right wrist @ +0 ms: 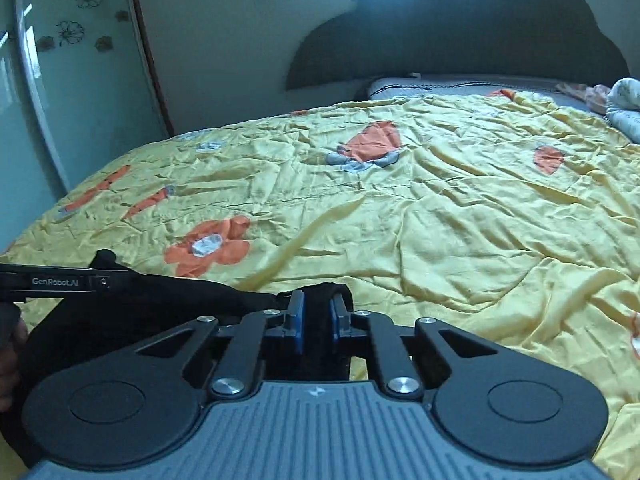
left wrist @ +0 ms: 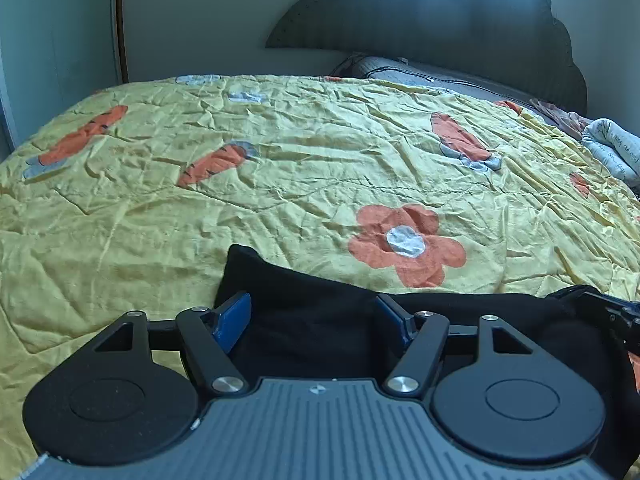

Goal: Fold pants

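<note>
Black pants (left wrist: 320, 320) lie along the near edge of the bed, on a crumpled yellow quilt (left wrist: 280, 160) printed with orange flowers and carrots. We see the dark cloth stretched sideways between our two grippers, one corner of it poking up toward the middle of the quilt.

Our left gripper (left wrist: 314, 320) stands wide, its blue pads (left wrist: 232, 320) set apart on either side of the pants fabric; the pads do not press on the cloth, which simply lies between them. Our right gripper (right wrist: 316, 322) is drawn narrow, and a fold of the black fabric is pinched between its blue pads (right wrist: 297, 320), bunching up just above the fingertips. In the right wrist view the left gripper's black finger reaches in from the left edge, above the pants.

Beyond the quilt, at the far end of the bed, lies a grey pillow (left wrist: 420, 70) against a dark cloud-shaped headboard (left wrist: 440, 20). Near the far right corner of the bed sits a bundle of pale printed cloth (left wrist: 612, 148). A glass door with flower stickers (right wrist: 72, 80) stands past the bed's left edge.
</note>
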A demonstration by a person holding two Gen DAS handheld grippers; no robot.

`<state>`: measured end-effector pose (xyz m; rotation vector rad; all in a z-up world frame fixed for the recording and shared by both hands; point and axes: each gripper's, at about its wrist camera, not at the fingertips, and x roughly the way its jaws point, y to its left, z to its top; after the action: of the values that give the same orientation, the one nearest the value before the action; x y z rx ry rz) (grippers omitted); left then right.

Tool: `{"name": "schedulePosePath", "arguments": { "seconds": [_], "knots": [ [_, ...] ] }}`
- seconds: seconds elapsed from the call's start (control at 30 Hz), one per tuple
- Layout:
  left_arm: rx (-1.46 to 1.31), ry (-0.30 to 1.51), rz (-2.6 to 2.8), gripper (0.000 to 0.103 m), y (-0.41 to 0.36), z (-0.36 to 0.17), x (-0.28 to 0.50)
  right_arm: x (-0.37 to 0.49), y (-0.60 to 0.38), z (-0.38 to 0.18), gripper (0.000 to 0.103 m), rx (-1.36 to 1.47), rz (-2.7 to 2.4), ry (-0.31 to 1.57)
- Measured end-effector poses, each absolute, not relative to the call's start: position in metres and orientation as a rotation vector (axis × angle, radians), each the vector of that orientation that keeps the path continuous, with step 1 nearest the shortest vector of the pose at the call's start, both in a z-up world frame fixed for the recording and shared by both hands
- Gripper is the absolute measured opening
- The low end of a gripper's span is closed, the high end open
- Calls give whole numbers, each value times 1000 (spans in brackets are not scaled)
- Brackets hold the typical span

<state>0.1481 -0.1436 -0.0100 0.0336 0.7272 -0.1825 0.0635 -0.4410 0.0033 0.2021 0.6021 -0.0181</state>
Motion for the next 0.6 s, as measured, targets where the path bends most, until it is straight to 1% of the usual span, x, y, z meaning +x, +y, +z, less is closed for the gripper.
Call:
{"name": "schedulePosePath", "arguments": {
  "seconds": [0.03, 0.1, 0.17, 0.27, 0.37, 0.53, 0.6],
  "knots": [
    [40, 721, -181, 71, -142, -7, 144, 59, -440, 6, 18, 201, -56, 585],
    [28, 720, -191, 71, -137, -2, 136, 41, -433, 16, 18, 171, -120, 521],
    [-9, 721, -217, 72, -132, 1, 126, 26, -421, 26, 18, 170, -43, 486],
    [41, 735, -250, 72, -142, -6, 118, 17, -400, 26, 19, 137, 76, 525],
    [101, 724, -225, 72, -151, -14, 113, 23, -391, 11, 19, 63, 27, 595],
    [108, 730, -222, 75, -151, -12, 112, 5, -398, 19, 21, 136, 14, 542],
    [108, 732, -222, 77, -152, -12, 111, 1, -392, 21, 25, 117, 36, 545]
  ]
}}
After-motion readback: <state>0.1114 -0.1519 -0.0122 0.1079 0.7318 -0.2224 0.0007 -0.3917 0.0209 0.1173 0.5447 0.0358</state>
